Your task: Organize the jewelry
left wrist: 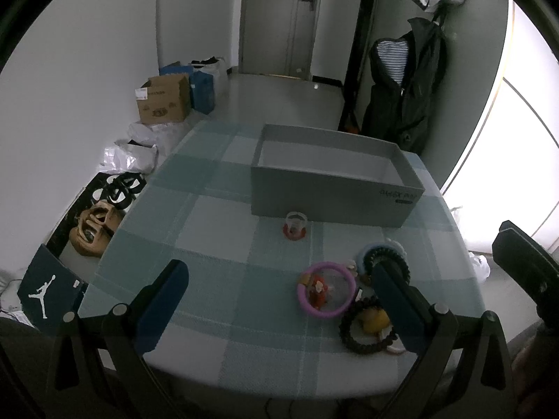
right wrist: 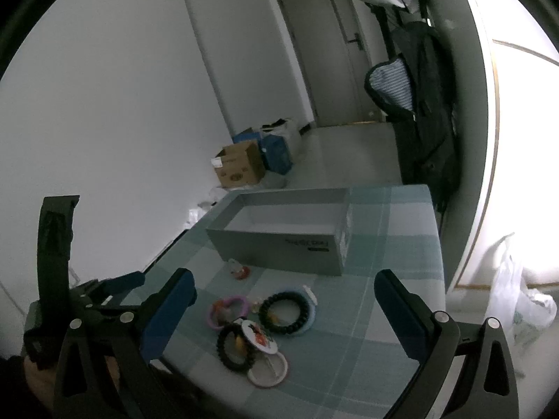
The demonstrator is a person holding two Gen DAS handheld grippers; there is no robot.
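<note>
An open grey box (left wrist: 332, 195) stands on the checked tablecloth, also in the right wrist view (right wrist: 279, 244). In front of it lies a small red-and-clear piece (left wrist: 295, 226) (right wrist: 239, 269). Nearer lies a cluster of jewelry: a pink ring bracelet (left wrist: 326, 291) (right wrist: 229, 310), a dark beaded bracelet (left wrist: 367, 328) (right wrist: 232, 347), a second black beaded bracelet (right wrist: 286, 312) on a pale blue ring, and a pink round dish (right wrist: 268, 370). My left gripper (left wrist: 279, 286) is open and empty above the table, left of the cluster. My right gripper (right wrist: 284, 300) is open and empty above the cluster.
A cardboard box (left wrist: 164, 99) and blue bags stand on the floor by the wall. Shoes and a Jordan box (left wrist: 49, 295) lie left of the table. A dark coat (left wrist: 408, 87) hangs behind the table's far right corner. The table edge is close below me.
</note>
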